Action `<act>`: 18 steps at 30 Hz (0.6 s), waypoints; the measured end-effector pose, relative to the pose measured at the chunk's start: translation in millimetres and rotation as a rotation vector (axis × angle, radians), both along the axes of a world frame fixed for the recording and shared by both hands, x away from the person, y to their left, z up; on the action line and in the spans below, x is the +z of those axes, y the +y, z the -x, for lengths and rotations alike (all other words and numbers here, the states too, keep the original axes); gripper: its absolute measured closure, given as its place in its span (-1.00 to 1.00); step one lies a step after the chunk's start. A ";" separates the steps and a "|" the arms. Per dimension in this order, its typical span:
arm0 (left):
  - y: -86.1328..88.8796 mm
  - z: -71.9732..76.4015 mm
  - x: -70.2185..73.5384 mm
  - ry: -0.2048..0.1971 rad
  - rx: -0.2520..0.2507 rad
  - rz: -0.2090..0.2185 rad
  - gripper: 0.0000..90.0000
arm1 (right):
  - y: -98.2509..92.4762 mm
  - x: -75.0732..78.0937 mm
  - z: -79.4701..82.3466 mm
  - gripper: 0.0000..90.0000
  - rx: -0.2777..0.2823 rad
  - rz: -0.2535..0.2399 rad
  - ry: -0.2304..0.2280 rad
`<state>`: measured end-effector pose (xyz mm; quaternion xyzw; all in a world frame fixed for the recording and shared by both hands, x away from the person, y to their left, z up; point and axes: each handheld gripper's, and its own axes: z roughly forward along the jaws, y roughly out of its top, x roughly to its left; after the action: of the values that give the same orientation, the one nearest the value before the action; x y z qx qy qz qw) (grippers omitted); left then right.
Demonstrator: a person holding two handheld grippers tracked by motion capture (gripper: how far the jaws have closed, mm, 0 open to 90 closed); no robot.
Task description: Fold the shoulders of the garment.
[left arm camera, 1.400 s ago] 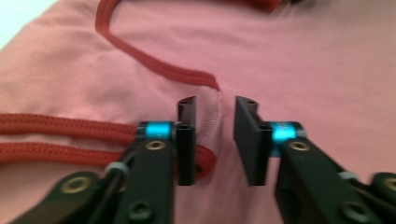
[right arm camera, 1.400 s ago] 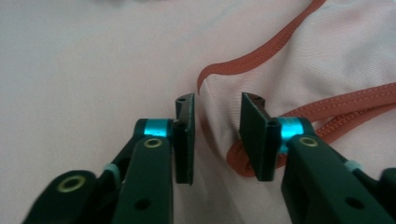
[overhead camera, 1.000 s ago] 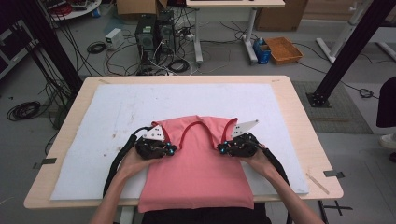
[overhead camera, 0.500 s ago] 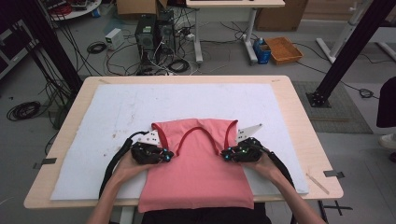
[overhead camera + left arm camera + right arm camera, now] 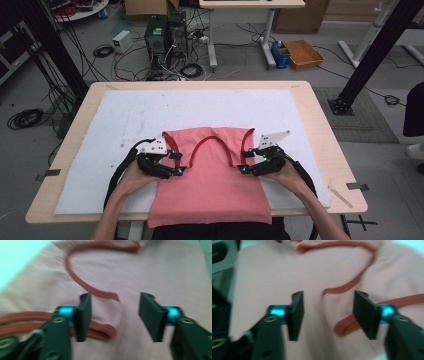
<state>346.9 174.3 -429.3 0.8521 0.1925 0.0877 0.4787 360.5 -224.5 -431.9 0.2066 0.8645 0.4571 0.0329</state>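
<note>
A pink sleeveless top (image 5: 212, 180) with dark red trim (image 5: 212, 140) lies flat on the white mat (image 5: 120, 115), its hem hanging over the table's front edge. My left gripper (image 5: 180, 165) rests over the top's left side, near the folded-in strap. Its jaws have just been opening and now stand apart above the cloth (image 5: 155, 270), pressing on nothing. My right gripper (image 5: 244, 164) mirrors it over the right side. Its jaws have also just been opening, and they are clear of the fabric (image 5: 269, 277). In both gripper views red trim (image 5: 82, 282) curls ahead of the black jaws.
The wooden table (image 5: 325, 135) frames the mat, with bare mat to the left, right and far side of the top. On the floor beyond the table stand computer towers (image 5: 165, 35), loose cables and an orange tray (image 5: 304, 52). A black frame post (image 5: 370, 55) rises at right.
Both grippers were shut on the top's upper sides and have let go, their jaws now apart. They drew slightly toward the person, and the top lies flatter.
</note>
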 end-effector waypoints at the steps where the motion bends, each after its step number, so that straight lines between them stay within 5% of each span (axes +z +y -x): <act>1: 1.3 -1.4 0.9 -0.016 0.021 0.013 -0.11 | -1.2 0.1 -1.9 -0.34 -0.032 0.003 -0.018; 5: 8.4 -10.2 4.6 -0.063 0.108 0.035 -0.23 | -5.4 0.2 -11.2 -0.52 -0.150 0.025 -0.079; 11: 19.6 -29.6 3.0 -0.159 0.241 0.075 -0.23 | -16.2 -2.5 -27.8 -0.53 -0.306 0.034 -0.163; 16: 34.6 -40.5 -1.7 -0.132 0.361 0.081 -0.26 | -28.8 -6.5 -39.3 -0.53 -0.407 0.005 -0.173; 18: 39.0 -43.9 -5.6 -0.101 0.385 0.071 -0.26 | -33.0 -8.6 -42.3 -0.56 -0.420 -0.005 -0.140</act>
<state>390.8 213.4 -435.0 0.7766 0.3307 0.2132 0.4920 402.9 -257.5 -440.5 0.3501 0.7968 0.4557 0.1867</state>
